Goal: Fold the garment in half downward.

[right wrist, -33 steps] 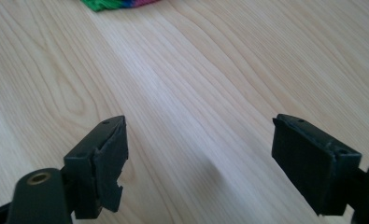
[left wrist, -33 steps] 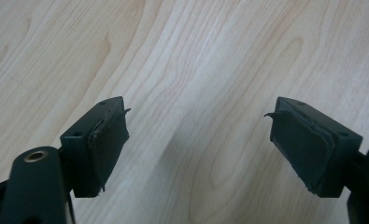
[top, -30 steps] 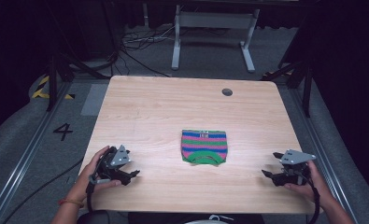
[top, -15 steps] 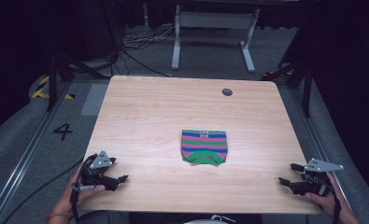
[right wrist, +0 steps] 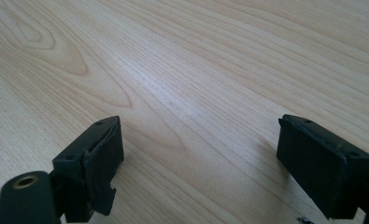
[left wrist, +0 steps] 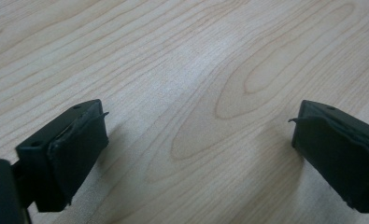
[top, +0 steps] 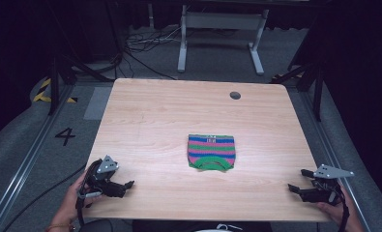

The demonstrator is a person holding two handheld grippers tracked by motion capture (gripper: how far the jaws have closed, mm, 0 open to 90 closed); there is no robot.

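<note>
While both claw views offer bare table (left wrist: pixel 196 56), striped cloth (top: pixel 211 152) overhead; left claw (left wrist: pixel 196 140), right claw (right wrist: pixel 198 158) wide.

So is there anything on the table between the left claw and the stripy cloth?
No. In the high view, bare wood of the table lies between the left claw and the striped cloth.

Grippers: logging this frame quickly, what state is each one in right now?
Left gripper: open, holding nothing, over bare table.
Right gripper: open, holding nothing, near the table's edge.
</note>
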